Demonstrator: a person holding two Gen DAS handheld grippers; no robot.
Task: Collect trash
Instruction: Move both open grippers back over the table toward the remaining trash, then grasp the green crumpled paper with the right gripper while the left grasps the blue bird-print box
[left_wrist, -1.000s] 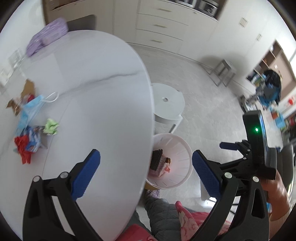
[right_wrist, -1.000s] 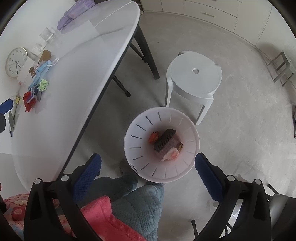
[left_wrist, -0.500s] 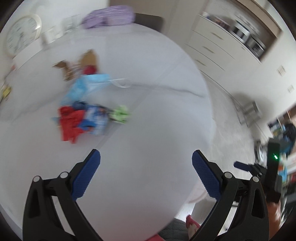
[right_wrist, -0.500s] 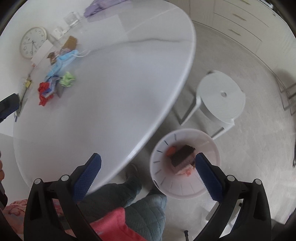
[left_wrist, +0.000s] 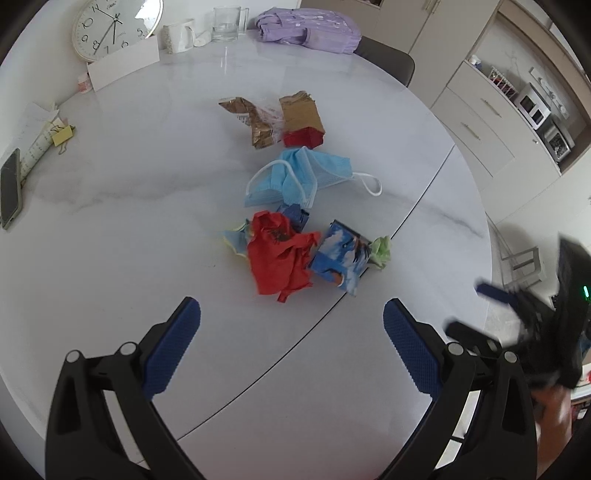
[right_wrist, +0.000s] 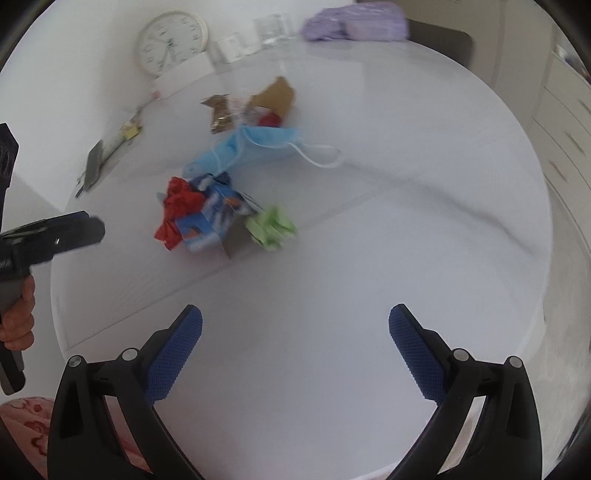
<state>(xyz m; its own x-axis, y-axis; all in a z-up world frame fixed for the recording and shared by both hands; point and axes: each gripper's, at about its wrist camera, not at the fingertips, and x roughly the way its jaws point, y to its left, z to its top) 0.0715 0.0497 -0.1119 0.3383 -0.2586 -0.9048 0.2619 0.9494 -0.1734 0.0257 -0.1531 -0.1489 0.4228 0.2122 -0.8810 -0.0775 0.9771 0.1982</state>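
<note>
Trash lies in a heap on the white marble table (left_wrist: 147, 192): crumpled red paper (left_wrist: 279, 256), a blue printed carton (left_wrist: 341, 258), a green paper wad (left_wrist: 380, 251), a blue face mask (left_wrist: 295, 177), a brown paper bag (left_wrist: 301, 120) and a gold foil wrapper (left_wrist: 251, 120). My left gripper (left_wrist: 291, 330) is open and empty, just short of the red paper. My right gripper (right_wrist: 295, 341) is open and empty too, above bare table, with the green wad (right_wrist: 271, 227), carton (right_wrist: 210, 221) and red paper (right_wrist: 179, 210) ahead to its left.
At the table's far side stand a wall clock (left_wrist: 110, 27), a white box (left_wrist: 123, 66), a cup (left_wrist: 179, 35), a glass mug (left_wrist: 225, 24) and a purple bag (left_wrist: 310, 26). A phone (left_wrist: 9, 188) lies at the left edge. Cabinets (left_wrist: 491, 122) line the right.
Both grippers swung up from the floor bin and stool onto the table, so the trash heap now lies straight ahead. The bin has left both views. Both stayed open.
</note>
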